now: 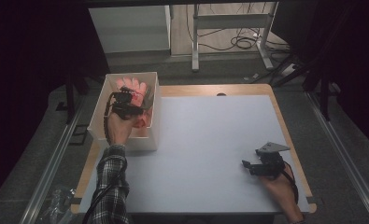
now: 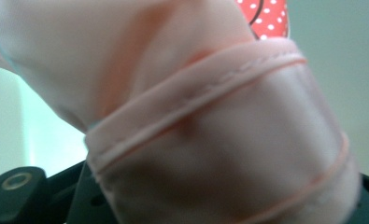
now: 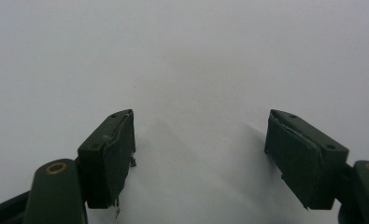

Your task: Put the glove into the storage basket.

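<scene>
Pink glove (image 2: 210,140) fills left gripper (image 1: 124,103); no writing legible.

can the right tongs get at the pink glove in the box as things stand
Probably not without a long move. The right tongs rest open at the table's near right, while the glove lies in the white box at the far left, with the left tongs already in the box on it.

Pale pink glove (image 2: 210,140) with darker pink stitched cuff lines, right against the black left hand-held gripper (image 1: 126,103). Red patch with white dots (image 2: 266,16) beyond. White box (image 1: 126,140). White-topped counter (image 1: 210,140), wood-edged, under the black right hand-held gripper (image 3: 198,154). Plaid sleeve (image 1: 108,182).
</scene>
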A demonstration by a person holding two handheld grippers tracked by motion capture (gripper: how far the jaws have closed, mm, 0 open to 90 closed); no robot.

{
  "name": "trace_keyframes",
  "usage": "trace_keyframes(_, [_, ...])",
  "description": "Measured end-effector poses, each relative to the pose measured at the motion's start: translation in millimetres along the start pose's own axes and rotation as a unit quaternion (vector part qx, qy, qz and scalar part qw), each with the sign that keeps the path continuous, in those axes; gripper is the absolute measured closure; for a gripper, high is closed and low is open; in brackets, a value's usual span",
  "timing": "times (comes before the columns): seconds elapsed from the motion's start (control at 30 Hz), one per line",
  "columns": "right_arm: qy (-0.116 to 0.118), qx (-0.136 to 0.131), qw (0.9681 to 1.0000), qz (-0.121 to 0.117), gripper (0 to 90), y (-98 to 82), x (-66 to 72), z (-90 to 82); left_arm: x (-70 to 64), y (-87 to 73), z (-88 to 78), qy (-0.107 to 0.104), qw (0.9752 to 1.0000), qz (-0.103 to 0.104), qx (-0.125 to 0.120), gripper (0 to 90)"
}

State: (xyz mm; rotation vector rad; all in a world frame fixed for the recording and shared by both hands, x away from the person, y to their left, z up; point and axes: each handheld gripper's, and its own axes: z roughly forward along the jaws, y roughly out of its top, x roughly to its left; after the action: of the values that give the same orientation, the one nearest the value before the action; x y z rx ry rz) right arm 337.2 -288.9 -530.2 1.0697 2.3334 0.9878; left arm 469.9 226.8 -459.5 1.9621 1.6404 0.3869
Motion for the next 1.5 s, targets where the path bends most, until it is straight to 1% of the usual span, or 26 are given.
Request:
trace_keyframes(0.1, [0.000, 0.000, 1.0000, 0.000, 24.7, 0.0, 0.0, 0.0, -1.2, 0.4, 8.5, -0.003, 0.9998, -0.001, 0.018, 47.3])
trace_keyframes(0.13, [0.000, 0.000, 1.0000, 0.000, 24.7, 0.0, 0.0, 0.0, -0.8, 0.8, 11.3, -0.005, 0.9996, -0.002, 0.027, 45.4])
trace_keyframes(0.17, [0.000, 0.000, 1.0000, 0.000, 24.7, 0.0, 0.0, 0.0, -1.2, 1.8, 13.5, -0.006, 0.9993, -0.004, 0.037, 41.3])
trace_keyframes(0.23, [0.000, 0.000, 1.0000, 0.000, 24.7, 0.0, 0.1, 0.0, -1.9, 3.2, 15.5, -0.011, 0.9991, -0.004, 0.041, 33.1])
trace_keyframes(0.27, [0.000, 0.000, 1.0000, 0.000, 24.7, 0.0, 0.0, 0.0, -2.2, 3.9, 17.4, -0.011, 0.9986, -0.004, 0.052, 28.8])
trace_keyframes(0.3, [0.000, 0.000, 1.0000, 0.001, 24.7, 0.0, 0.1, 0.0, -2.8, 4.3, 19.0, -0.010, 0.9982, -0.003, 0.059, 25.1])
trace_keyframes(0.33, [0.000, 0.000, 1.0000, 0.000, 24.7, 0.0, 0.0, 0.0, -3.5, 4.9, 20.1, -0.005, 0.9979, 0.000, 0.065, 21.7])
trace_keyframes(0.4, [0.000, 0.000, 1.0000, 0.000, 24.7, -0.1, 0.0, 0.0, -3.6, 5.2, 21.2, -0.002, 0.9976, 0.000, 0.069, 16.5])
trace_keyframes(0.47, [0.000, 0.000, 1.0000, 0.000, 24.7, 0.0, 0.0, 0.0, -3.5, 5.2, 20.5, -0.004, 0.9976, 0.003, 0.069, 14.0])
trace_keyframes(0.5, [0.000, 0.000, 1.0000, 0.000, 24.7, 0.0, 0.0, 0.0, -3.2, 5.0, 19.8, -0.003, 0.9975, 0.001, 0.070, 13.2])
trace_keyframes(0.53, [0.000, 0.000, 1.0000, 0.000, 24.7, 0.0, 0.0, 0.0, -2.2, 4.9, 18.8, -0.008, 0.9975, -0.003, 0.071, 12.0])
trace_keyframes(0.63, [0.000, 0.000, 1.0000, 0.000, 24.7, 0.0, 0.1, 0.0, 1.4, 4.3, 12.9, -0.009, 0.9980, -0.005, 0.063, 9.2])
trace_keyframes(0.77, [0.000, 0.000, 1.0000, 0.000, 24.7, 0.0, 0.0, 0.0, 5.5, 3.0, 0.4, -0.022, 0.9986, -0.008, 0.047, 9.2])
trace_keyframes(0.87, [0.000, 0.000, 1.0000, 0.000, 24.7, 0.0, 0.1, 0.0, 6.6, 1.9, -10.4, -0.032, 0.9989, -0.009, 0.032, 12.8])
trace_keyframes(0.93, [0.000, 0.000, 1.0000, 0.000, 24.7, 0.0, 0.0, 0.0, 7.6, 1.2, -17.3, -0.036, 0.9991, -0.008, 0.020, 18.0])
trace_keyframes(1.0, [0.000, 0.000, 1.0000, 0.000, 24.7, 0.0, 0.0, 0.0, 10.2, 0.2, -22.5, -0.043, 0.9989, -0.013, 0.010, 27.2])
trace_keyframes(1.03, [0.000, 0.000, 1.0000, 0.000, 24.7, 0.0, 0.1, 0.0, 11.9, -0.4, -22.7, -0.049, 0.9986, -0.016, 0.011, 34.0])
trace_keyframes(1.1, [0.000, 0.000, 1.0000, 0.000, 24.7, 0.0, 0.0, 0.0, 14.5, -1.7, -18.7, -0.060, 0.9976, -0.026, 0.024, 38.1])
trace_keyframes(1.17, [0.000, 0.000, 1.0000, 0.000, 24.7, 0.0, 0.0, 0.0, 15.4, -3.4, -14.0, -0.073, 0.9963, -0.032, 0.030, 40.9])
trace_keyframes(1.2, [0.000, 0.000, 1.0000, 0.000, 24.7, 0.0, 0.0, 0.0, 15.7, -4.2, -11.7, -0.081, 0.9955, -0.038, 0.031, 41.6])
trace_keyframes(1.3, [0.000, 0.000, 1.0000, 0.000, 24.7, 0.0, 0.0, 0.0, 14.2, -4.5, -8.5, -0.091, 0.9945, -0.041, 0.031, 42.6])
trace_keyframes(1.33, [0.000, 0.000, 1.0000, 0.000, 24.7, 0.0, 0.0, 0.0, 12.3, -4.1, -7.4, -0.091, 0.9945, -0.040, 0.032, 42.6])
trace_keyframes(1.4, [0.000, 0.000, 1.0000, 0.000, 24.7, 0.0, 0.0, 0.0, 10.4, -3.1, -7.5, -0.087, 0.9952, -0.033, 0.029, 42.0])
trace_keyframes(1.5, [0.000, 0.000, 1.0000, 0.000, 24.7, 0.0, 0.0, 0.0, 10.1, -2.6, -10.4, -0.075, 0.9967, -0.021, 0.022, 37.9])
